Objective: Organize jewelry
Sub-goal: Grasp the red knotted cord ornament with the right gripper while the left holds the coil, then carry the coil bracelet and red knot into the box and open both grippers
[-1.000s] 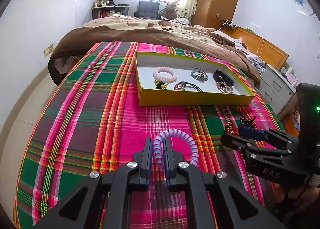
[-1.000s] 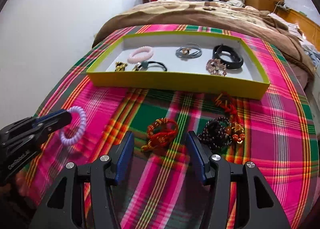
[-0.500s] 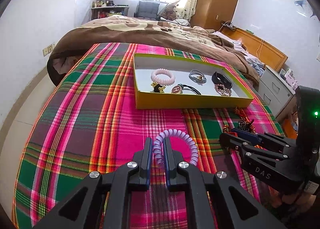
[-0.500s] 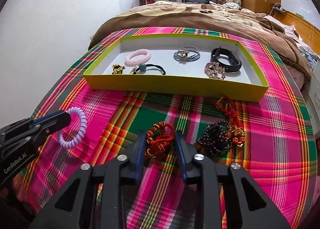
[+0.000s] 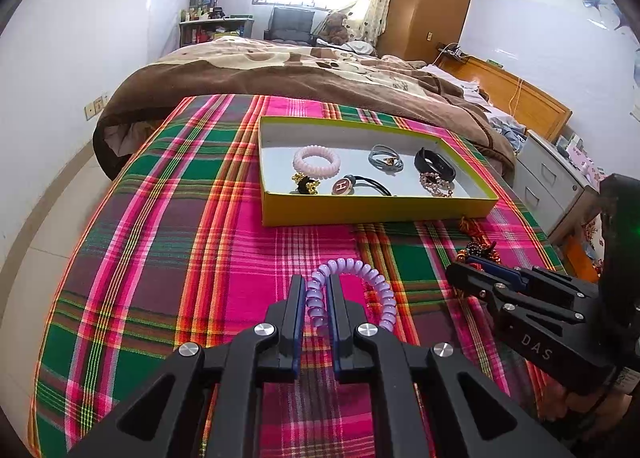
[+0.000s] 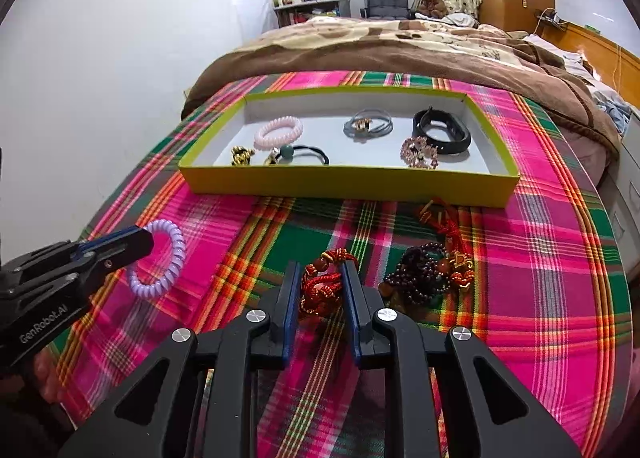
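My left gripper [image 5: 315, 290] is shut on a lilac spiral hair tie [image 5: 376, 290], held just above the plaid cloth; it also shows in the right wrist view [image 6: 160, 258]. My right gripper [image 6: 320, 282] is shut on a red braided bracelet [image 6: 322, 286], lifted slightly off the cloth. A yellow-green tray [image 6: 348, 182] lies ahead with a pink spiral tie [image 6: 279, 131], a grey bracelet [image 6: 368, 125], a black band [image 6: 440, 130] and several other pieces inside.
A dark bead bracelet with a gold charm [image 6: 428, 274] and a red cord piece [image 6: 444, 218] lie on the plaid cloth [image 6: 540, 258] right of my right gripper. A brown blanket [image 6: 400, 46] covers the bed behind the tray. White drawers [image 5: 552, 182] stand at the right.
My right gripper has shut on the red braided bracelet and raised it a little. My left gripper has drawn back slightly, still holding the lilac tie.
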Action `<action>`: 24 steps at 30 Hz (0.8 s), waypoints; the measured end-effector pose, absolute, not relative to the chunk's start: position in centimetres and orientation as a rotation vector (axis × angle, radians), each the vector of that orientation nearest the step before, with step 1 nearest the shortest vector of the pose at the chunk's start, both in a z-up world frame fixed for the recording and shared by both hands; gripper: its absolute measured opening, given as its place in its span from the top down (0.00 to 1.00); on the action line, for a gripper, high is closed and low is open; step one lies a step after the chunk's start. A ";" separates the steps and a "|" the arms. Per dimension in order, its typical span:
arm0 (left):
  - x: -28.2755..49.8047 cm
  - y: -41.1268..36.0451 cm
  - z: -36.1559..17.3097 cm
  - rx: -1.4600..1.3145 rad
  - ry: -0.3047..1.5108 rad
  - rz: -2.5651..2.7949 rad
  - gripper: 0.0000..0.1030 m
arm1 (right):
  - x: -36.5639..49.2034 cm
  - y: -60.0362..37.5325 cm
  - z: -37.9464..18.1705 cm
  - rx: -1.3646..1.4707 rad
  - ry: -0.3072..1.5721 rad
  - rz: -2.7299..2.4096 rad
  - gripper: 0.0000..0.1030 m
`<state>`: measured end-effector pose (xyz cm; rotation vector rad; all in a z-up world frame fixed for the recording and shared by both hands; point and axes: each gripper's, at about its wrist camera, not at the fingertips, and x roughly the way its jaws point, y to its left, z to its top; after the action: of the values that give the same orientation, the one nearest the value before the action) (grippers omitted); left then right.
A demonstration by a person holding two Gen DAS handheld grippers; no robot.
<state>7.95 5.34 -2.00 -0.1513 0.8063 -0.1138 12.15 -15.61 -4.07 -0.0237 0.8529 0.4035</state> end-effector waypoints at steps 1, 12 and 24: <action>7.9 5.3 -1.9 -0.149 0.805 -0.111 0.90 | 12.0 -15.7 -3.9 -0.019 0.848 0.405 0.80; 8.1 5.4 -0.3 -0.142 0.777 -0.111 0.90 | 11.5 -16.6 -1.9 0.009 0.783 0.412 0.80; 10.4 5.3 1.5 -0.148 0.749 -0.117 0.90 | 13.1 -17.2 -0.3 0.009 0.748 0.402 0.80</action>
<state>10.43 5.33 1.48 -0.1477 0.7495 -0.1173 13.08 -17.21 -0.26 0.0089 0.7484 0.4020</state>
